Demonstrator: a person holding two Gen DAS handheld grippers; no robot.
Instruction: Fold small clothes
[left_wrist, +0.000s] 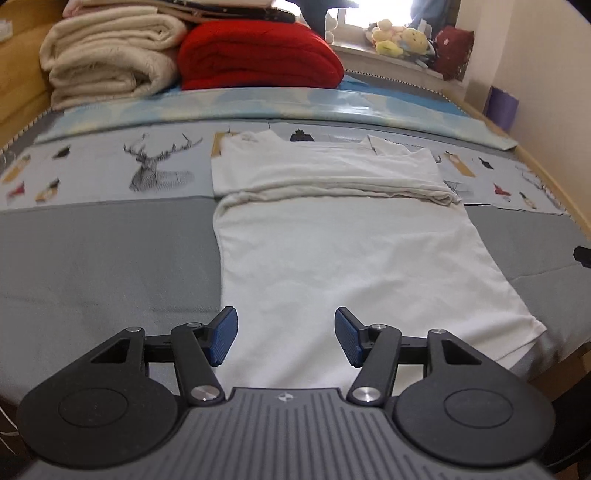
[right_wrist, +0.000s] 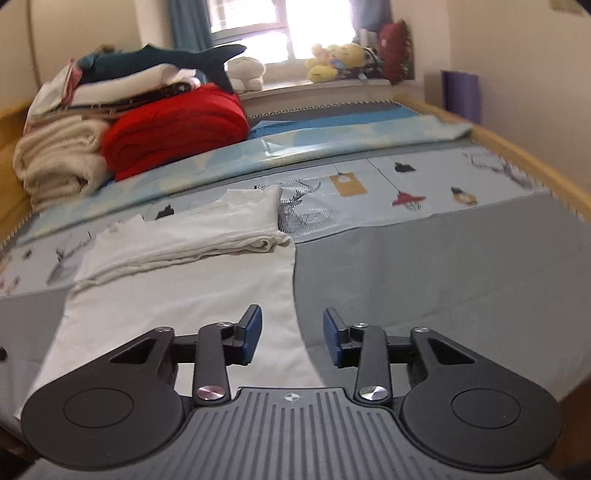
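The white shirt (left_wrist: 332, 240) lies flat on the bed (left_wrist: 92, 258) ahead of both grippers, its far part already folded over. The left gripper (left_wrist: 286, 338) and right gripper (right_wrist: 291, 339) hang released, empty, above its near hem; further folds remain.

Bright window (right_wrist: 258, 22) (blue curtain (right_wrist: 188, 22)) behind wooden-framed bed (right_wrist: 517, 147).
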